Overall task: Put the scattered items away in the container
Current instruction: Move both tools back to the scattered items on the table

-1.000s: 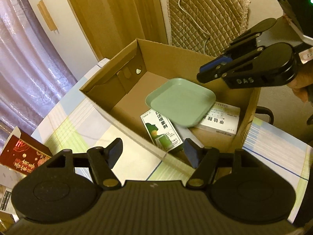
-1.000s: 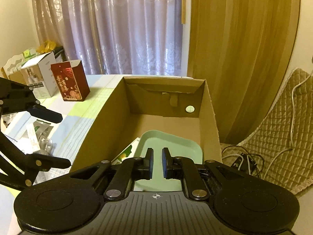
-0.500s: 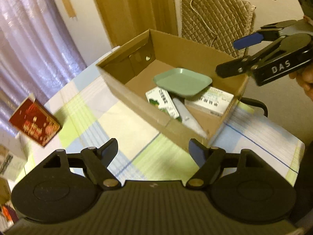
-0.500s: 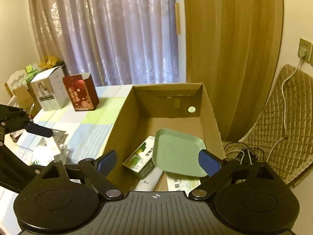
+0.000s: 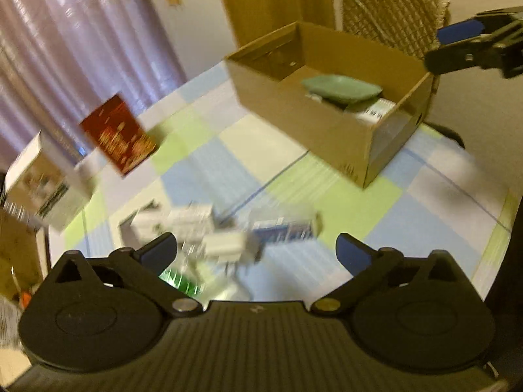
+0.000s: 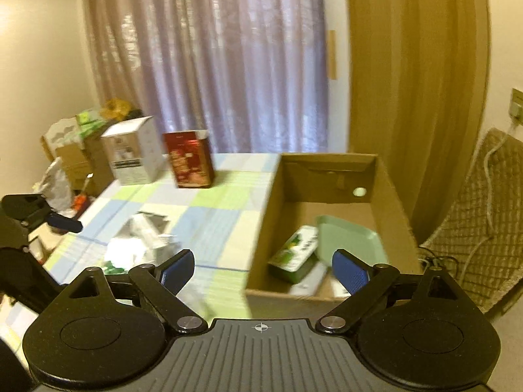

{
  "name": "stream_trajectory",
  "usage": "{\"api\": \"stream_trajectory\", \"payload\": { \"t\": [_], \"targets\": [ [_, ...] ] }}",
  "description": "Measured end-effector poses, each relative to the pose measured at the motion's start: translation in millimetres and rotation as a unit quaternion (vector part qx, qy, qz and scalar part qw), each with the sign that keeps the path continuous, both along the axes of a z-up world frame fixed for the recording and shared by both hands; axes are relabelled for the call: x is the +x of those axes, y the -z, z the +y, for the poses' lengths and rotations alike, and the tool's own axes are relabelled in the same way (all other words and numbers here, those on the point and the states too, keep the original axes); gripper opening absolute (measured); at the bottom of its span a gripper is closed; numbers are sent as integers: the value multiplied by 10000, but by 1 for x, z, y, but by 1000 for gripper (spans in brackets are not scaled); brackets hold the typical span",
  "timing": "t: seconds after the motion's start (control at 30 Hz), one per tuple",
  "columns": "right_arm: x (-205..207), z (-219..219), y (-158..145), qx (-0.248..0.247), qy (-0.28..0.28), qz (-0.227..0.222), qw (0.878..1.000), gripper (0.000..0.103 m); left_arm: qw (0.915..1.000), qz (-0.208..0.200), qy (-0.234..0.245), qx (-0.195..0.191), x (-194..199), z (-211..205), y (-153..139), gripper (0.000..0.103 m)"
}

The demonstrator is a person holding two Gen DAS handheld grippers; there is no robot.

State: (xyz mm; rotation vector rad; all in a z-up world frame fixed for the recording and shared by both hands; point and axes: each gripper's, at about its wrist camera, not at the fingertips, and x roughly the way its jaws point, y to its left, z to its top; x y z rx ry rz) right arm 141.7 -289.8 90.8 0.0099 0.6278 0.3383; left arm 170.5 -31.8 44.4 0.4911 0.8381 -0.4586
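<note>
Jaws: left gripper [image 5: 256, 249] and right gripper [image 6: 263, 267] spread wide, nothing held.
Box: corrugated cardboard box [image 6: 389, 196], open-topped, rectangular.
Tray: smooth green square tray [image 6: 348, 239] tilted inside, on cartons.
Scattered items: blurred packets [image 5: 228, 232] left on checked cloth.

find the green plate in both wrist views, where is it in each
Left wrist: green plate upper right of centre, inside the cardboard box, atop the packets.
Right wrist: green plate right of centre, inside the box, beside a green-and-white packet.
Shared landmark: red carton.
</note>
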Motion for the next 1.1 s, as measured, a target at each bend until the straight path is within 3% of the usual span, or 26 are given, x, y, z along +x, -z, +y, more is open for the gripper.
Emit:
{"api": "stream_trajectory", "payload": {
  "t": [0.2,0.5,0.93,1.1],
  "targets": [
    [-23,45,0,-207,-690,-135,9973,96,9987,212,-460,35,-21,42,10,102],
    [-23,97,29,-514,-1383,154,9889,96,9969,260,-737,-118,-31,78,20,102],
    [10,128,78,-947,-1876,563,9760,96,9947,612,-785,-247,-10,100,68,102],
    [27,136,99,-1012,-1855,622,9754,96,9875,668,-1299,-596,9,100,89,102]
  ]
}}
